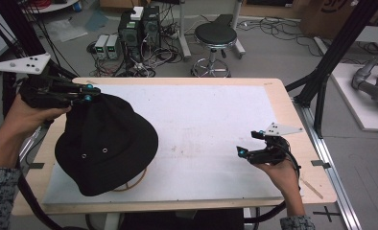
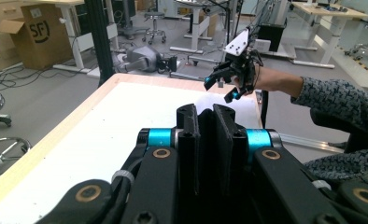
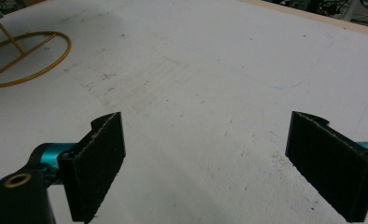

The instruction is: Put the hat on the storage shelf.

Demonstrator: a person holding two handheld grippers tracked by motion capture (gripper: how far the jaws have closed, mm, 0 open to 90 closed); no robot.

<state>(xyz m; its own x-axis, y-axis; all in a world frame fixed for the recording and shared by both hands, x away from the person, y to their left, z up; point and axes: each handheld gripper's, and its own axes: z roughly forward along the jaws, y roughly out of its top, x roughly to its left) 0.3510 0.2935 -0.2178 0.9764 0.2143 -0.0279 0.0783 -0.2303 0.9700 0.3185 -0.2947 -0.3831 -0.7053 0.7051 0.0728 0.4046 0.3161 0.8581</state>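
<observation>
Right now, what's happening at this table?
A person works two handheld grippers at a white-topped table. The left gripper has its jaws shut on the edge of a black bucket hat, which hangs over a yellow wire stand near the table's left side. The right gripper is held apart at the right side just above the bare tabletop, jaws wide open with nothing between them. The hat looks to be mid-placement on, or mid-removal from, the stand; I cannot tell which.

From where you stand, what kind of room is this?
Most likely a robotics lab or workshop: electronic boxes with tangled cables sit on the floor, a grey robot arm lies beside the table, and more workbenches stand behind.
</observation>
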